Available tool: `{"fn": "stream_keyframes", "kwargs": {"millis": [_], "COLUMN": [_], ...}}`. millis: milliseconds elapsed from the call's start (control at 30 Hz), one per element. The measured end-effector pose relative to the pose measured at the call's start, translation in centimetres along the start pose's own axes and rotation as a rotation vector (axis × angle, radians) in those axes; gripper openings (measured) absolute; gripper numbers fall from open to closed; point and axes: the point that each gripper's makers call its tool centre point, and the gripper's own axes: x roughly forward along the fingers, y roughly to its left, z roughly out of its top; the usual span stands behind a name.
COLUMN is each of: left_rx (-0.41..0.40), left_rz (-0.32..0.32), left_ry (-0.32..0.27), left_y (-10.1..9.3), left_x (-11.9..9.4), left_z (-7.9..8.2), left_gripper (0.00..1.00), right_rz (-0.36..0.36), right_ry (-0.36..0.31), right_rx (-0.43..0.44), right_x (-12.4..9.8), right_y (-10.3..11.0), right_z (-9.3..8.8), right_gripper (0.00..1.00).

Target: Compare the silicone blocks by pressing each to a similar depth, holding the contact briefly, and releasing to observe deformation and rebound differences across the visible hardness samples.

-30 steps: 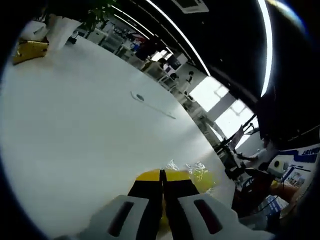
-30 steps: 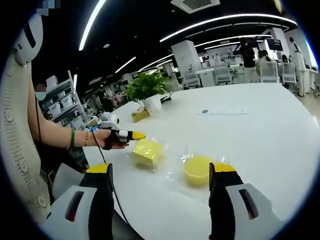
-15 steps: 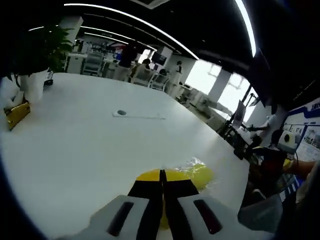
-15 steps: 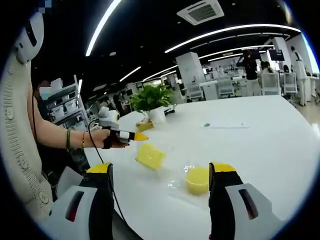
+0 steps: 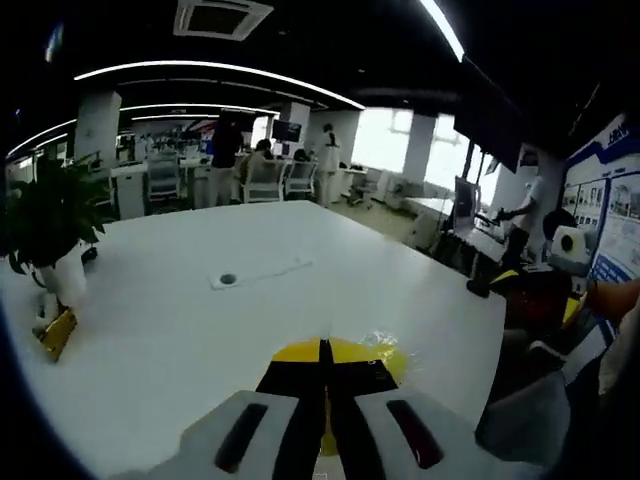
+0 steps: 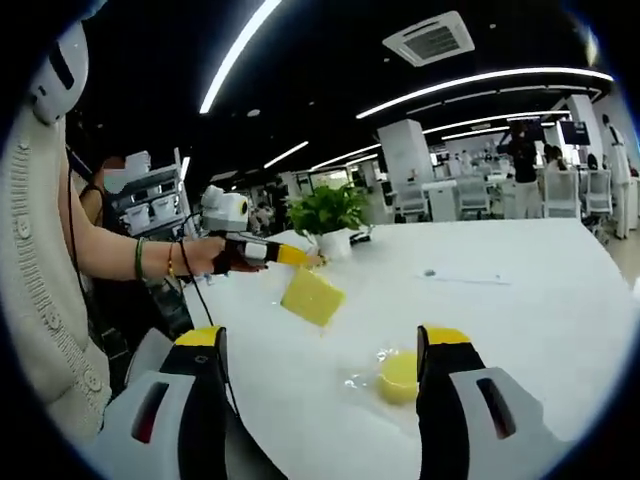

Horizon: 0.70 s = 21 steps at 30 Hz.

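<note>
My left gripper (image 6: pixel 300 258) is held by a hand above the white table (image 6: pixel 520 300) and is shut on a square yellow silicone block (image 6: pixel 312 297), which hangs tilted in the air. Seen from the left gripper view, its jaws (image 5: pixel 322 352) are pressed together, with the yellow block and its crinkled clear wrap (image 5: pixel 385 350) just beyond the tips. A round yellow block (image 6: pixel 400 375) in clear wrap lies on the table. My right gripper (image 6: pixel 322 345) stands open and wide, near the round block but not touching it.
A potted plant (image 6: pixel 330 215) (image 5: pixel 50 220) stands at the table's far end with a small gold object (image 5: pixel 55 333) beside it. A round port (image 5: pixel 228 279) sits mid-table. The person's forearm (image 6: pixel 110 260) reaches in from the left. Office chairs and people are far behind.
The left gripper has raised the square block from the table into the air, tilting it. The round block stays put. Both cameras have risen and turned.
</note>
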Motion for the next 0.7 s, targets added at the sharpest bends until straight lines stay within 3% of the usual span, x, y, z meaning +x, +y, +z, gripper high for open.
{"fn": "stream_keyframes", "kwargs": {"millis": [400,567,700], "left_rx": [0.067,0.106,0.126], "left_rz": [-0.065,-0.098,-0.136], "left_ry": [-0.06,-0.076,-0.076], "left_y": [-3.7,-5.2,-6.1], "left_x": [-3.1,-3.5,-3.2], "left_z": [6.5,7.9,8.4], "left_gripper": [0.0,0.0,0.0], "right_rz": [0.093,0.142,0.193], "right_ry": [-0.026,-0.022,0.004], "right_rx": [-0.165,-0.25,-0.297], "right_x": [2.5,3.6,4.7], "right_y": [-0.5,-0.3,0.1], "right_z": [5.5,8.9,10.6], "right_gripper": [0.77,0.78,0.77]}}
